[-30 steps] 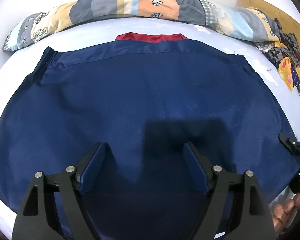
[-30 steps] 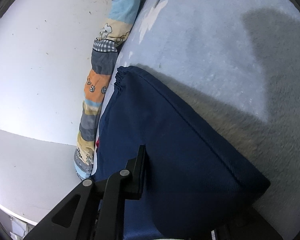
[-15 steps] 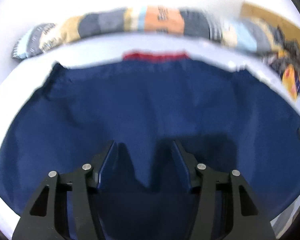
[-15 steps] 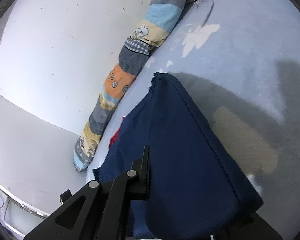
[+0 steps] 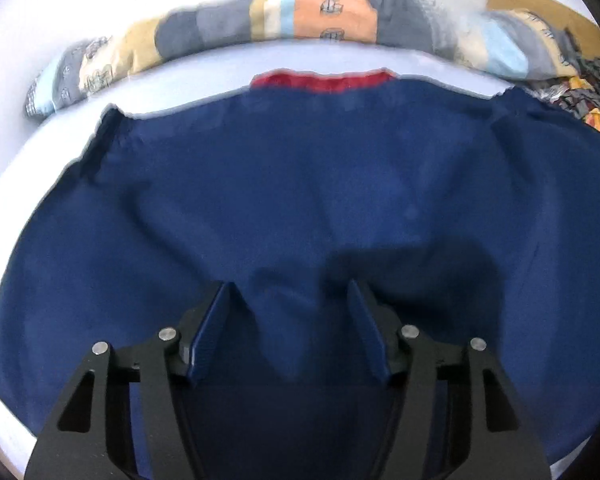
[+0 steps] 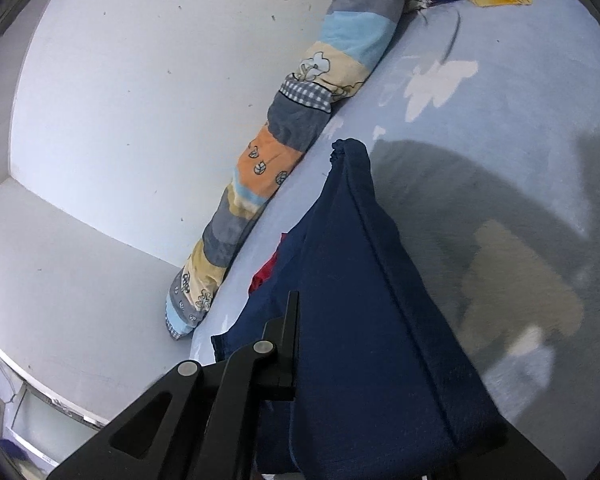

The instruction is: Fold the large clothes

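Right wrist, hand-held gripper (image 6: 364, 392) clamping navy garment (image 6: 364, 288)

Pale blue bed (image 6: 500, 128) carries navy garment (image 5: 300, 184) and patchwork bolster (image 5: 324, 16).

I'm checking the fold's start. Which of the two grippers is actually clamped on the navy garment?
The right gripper: its jaws are shut on the navy garment's raised edge. The left gripper, jaws just reopened slightly, only straddles a ridge of cloth without pinching it.
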The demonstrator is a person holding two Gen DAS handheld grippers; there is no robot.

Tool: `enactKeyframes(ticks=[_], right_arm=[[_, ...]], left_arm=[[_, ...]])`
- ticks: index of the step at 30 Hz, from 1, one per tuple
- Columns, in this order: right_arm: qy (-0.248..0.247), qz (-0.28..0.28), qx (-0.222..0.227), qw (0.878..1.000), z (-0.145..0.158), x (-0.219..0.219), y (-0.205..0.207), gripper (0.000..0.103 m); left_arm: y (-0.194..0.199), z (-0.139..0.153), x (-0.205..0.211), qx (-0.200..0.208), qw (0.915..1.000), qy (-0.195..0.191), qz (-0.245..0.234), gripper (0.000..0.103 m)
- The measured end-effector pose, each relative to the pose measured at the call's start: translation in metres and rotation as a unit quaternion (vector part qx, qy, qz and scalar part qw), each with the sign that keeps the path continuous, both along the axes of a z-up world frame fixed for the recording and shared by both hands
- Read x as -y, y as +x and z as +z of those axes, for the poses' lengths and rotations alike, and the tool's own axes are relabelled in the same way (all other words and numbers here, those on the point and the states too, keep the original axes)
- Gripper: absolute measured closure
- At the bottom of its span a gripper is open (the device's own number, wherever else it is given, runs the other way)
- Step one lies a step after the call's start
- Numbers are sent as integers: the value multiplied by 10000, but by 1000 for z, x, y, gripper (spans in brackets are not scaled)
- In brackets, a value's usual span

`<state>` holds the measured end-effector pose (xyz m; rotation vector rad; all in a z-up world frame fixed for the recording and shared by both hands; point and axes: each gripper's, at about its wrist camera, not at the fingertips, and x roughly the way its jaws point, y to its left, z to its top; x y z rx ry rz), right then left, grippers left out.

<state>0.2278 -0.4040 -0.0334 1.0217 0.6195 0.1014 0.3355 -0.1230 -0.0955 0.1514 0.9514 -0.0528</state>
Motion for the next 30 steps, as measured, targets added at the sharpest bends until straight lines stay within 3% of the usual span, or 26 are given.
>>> enactKeyframes(ticks=[2,5,7,11,14,16,20,25,29,30], right_arm=[[37,-7,-11,10000,2,-1,0,94],[65,28,3,10000,10,-4,2,94],[-81,79,-15,9999,20,-11,3,94],[-399,176,-43,9990,48,-38,12,94],[-711,248,-70,9971,69,-66,19,94],[-923,325,-73,9952,82,-92,25,94],[-1552,726,-30,9852,98,-166,38,93],[-2201,1426,-77,9650,73,-287,54,93],[-2508,2148,-347,9433,11,-370,67,93],[-2533,2275,-553,9386,-8,-382,70,93]], left_arm=[[0,3,-2,-40,10000,-76,20,39],[-2,9,-24,-100,9977,-608,269,39],[-1,8,-34,-240,9975,-604,291,39],[-7,7,-36,-552,9966,-421,-452,39],[-16,34,-64,-387,9938,-902,-518,39],[-16,57,-95,-292,9921,-1169,-344,39],[-12,64,-165,-305,9905,-1273,414,35],[-10,38,-261,-840,9755,-1292,1569,35],[-16,5,-307,-1444,9556,-1703,1922,35],[-17,0,-309,-1497,9547,-1703,1925,35]])
